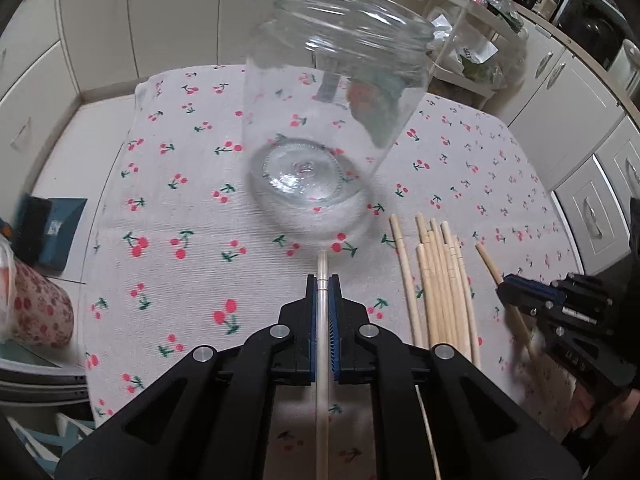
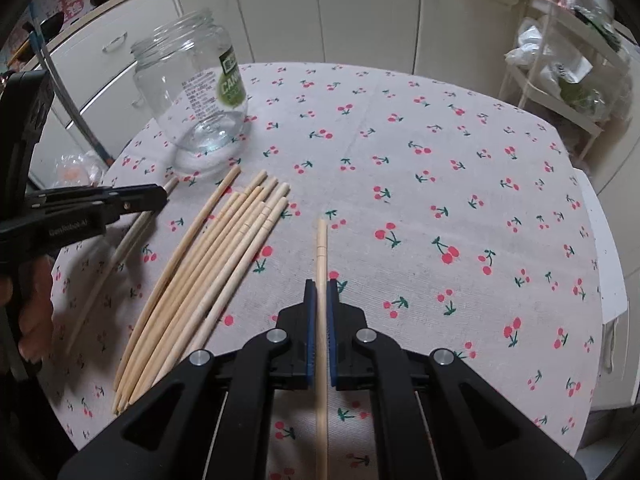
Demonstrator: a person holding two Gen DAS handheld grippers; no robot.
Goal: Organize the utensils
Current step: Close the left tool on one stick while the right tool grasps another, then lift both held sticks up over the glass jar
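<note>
An empty clear glass jar (image 1: 320, 128) stands upright on the cherry-print tablecloth (image 1: 180, 200), straight ahead of my left gripper (image 1: 322, 284). That gripper is shut on a pale chopstick (image 1: 322, 264) whose tip points at the jar's base. Several wooden chopsticks (image 1: 440, 288) lie in a loose bundle to its right. In the right wrist view my right gripper (image 2: 321, 288) is shut on one wooden chopstick (image 2: 321, 248), right of the bundle (image 2: 208, 272). The jar (image 2: 196, 92), with a green label, stands at the far left there. The left gripper (image 2: 160, 196) shows side-on, holding its chopstick (image 2: 132, 236).
White cabinets (image 1: 168, 12) ring the table. A wire rack with bags (image 2: 560, 76) stands at the back right. A dark blue box (image 1: 56, 236) and a floral cup (image 1: 36, 308) sit off the table's left edge. A hand (image 2: 36, 312) holds the left gripper.
</note>
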